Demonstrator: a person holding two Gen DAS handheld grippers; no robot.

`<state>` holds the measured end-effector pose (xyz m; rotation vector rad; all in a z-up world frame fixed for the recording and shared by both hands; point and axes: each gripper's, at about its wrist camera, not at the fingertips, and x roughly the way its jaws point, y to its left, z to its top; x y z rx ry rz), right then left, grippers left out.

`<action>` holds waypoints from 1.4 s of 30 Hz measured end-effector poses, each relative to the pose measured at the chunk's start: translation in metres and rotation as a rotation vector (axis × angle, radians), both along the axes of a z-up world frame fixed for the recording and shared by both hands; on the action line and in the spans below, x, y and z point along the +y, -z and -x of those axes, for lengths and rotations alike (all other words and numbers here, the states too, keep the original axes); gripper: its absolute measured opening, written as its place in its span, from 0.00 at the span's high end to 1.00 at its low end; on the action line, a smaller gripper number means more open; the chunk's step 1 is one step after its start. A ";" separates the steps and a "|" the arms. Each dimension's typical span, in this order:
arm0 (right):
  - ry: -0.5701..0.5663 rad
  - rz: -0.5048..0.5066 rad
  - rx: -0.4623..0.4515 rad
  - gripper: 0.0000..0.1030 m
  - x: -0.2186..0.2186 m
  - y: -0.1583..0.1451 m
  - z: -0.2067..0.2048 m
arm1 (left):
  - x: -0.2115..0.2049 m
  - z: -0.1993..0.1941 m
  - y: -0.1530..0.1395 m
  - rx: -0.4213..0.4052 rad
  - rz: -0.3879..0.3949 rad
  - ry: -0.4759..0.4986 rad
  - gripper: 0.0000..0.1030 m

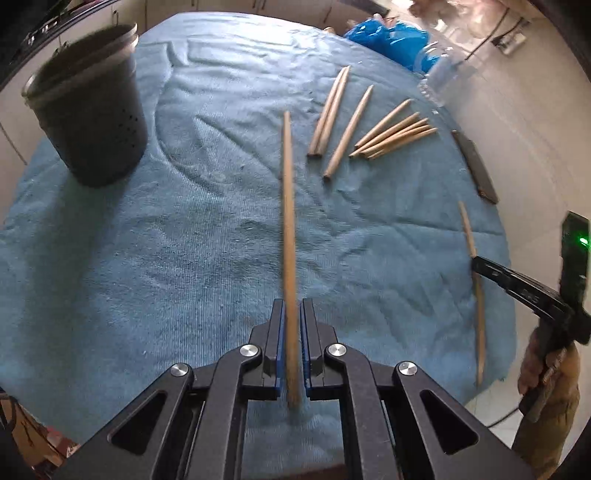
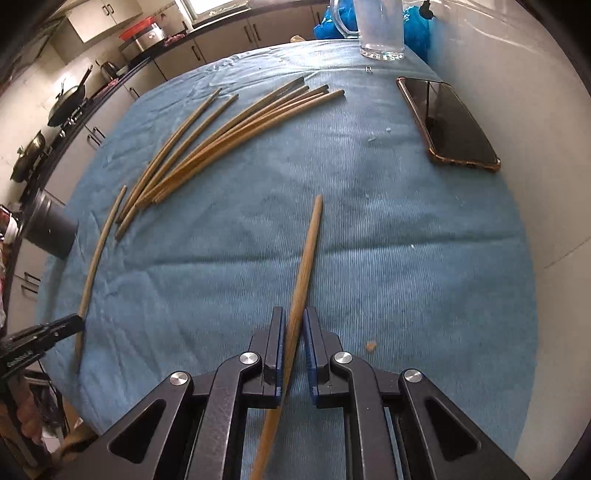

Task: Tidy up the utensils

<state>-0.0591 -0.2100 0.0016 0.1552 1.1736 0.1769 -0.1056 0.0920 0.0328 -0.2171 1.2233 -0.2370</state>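
Blue terry towel (image 1: 147,258) spread under everything. Left gripper (image 1: 291,317) nearly closed, clamped on one wooden chopstick (image 1: 289,221) pointing straight ahead. Right gripper (image 2: 293,328) likewise pinched on another chopstick (image 2: 304,266), angled slightly right of its fingers. Loose chopsticks (image 1: 373,129) fanned on the towel ahead and right of the left gripper, ahead and left of the right one (image 2: 221,136). Dark perforated utensil holder (image 1: 92,118) upright, far ahead-left of the left gripper. Smartphone (image 2: 447,125) flat, ahead-right of the right gripper; clear glass (image 2: 380,29) beyond it.
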 end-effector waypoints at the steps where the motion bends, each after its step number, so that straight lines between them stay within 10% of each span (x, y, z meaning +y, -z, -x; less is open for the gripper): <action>1: -0.002 -0.001 0.001 0.81 0.001 0.000 0.000 | 0.000 0.002 -0.007 -0.017 0.003 0.011 0.87; 5: -0.001 -0.046 0.027 0.65 0.002 -0.001 -0.005 | 0.001 0.003 -0.025 -0.102 -0.024 0.019 0.62; 17: -0.085 0.158 0.145 0.71 0.022 0.003 -0.050 | -0.009 -0.089 0.006 -0.002 -0.166 0.007 0.65; 33: -0.168 0.245 0.308 0.81 0.049 0.006 -0.069 | -0.039 -0.110 0.014 0.037 -0.280 0.105 0.63; 36: -0.185 0.247 0.258 0.90 0.057 0.004 -0.066 | -0.037 -0.108 0.012 0.014 -0.248 0.111 0.92; 42: -0.165 0.205 0.138 0.93 0.060 -0.002 -0.042 | -0.022 -0.083 -0.002 -0.062 -0.112 0.092 0.94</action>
